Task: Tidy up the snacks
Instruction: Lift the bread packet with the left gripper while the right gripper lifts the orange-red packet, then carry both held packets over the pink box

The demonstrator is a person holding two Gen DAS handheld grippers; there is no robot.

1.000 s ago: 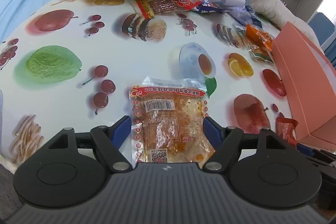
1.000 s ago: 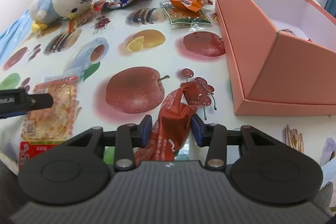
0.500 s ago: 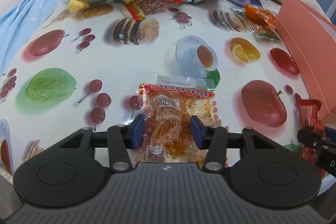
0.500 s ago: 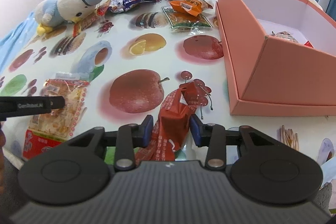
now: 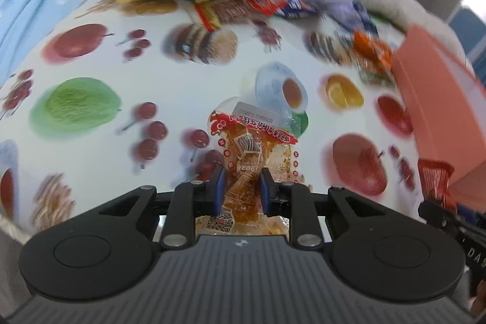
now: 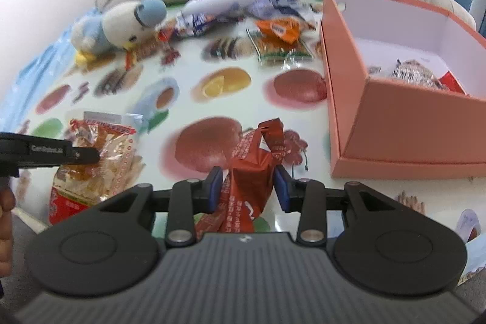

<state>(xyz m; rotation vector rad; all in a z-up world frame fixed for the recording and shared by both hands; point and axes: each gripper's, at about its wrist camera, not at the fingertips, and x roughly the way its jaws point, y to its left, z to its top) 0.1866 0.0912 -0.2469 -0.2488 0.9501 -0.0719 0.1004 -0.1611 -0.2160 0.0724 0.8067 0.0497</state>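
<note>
Snacks are the job here, and the landmark for all of them is the salmon-pink box, open-topped, on the fruit-print tablecloth; a few wrapped snacks already lie inside at its near corner. Beyond the box's left wall, far across the cloth, loose packets pile up beside a plush blue-and-white bird. An orange packet lies just outside the box's far left corner.

Well left of the box, the left gripper has just been closing, and its blue pads now pinch the clear packet of golden dried snack, crumpling its middle; the packet looks partly lifted. Nearer the box, just off its near left corner, the right gripper is clamped on a red foil packet, whose twisted top sticks up.

To do this step well, lift both packets clear of the cloth and carry them over the box's walls. The crinkly film may slip, so hold the squeeze until each is above the white floor, then drop them in an empty patch
</note>
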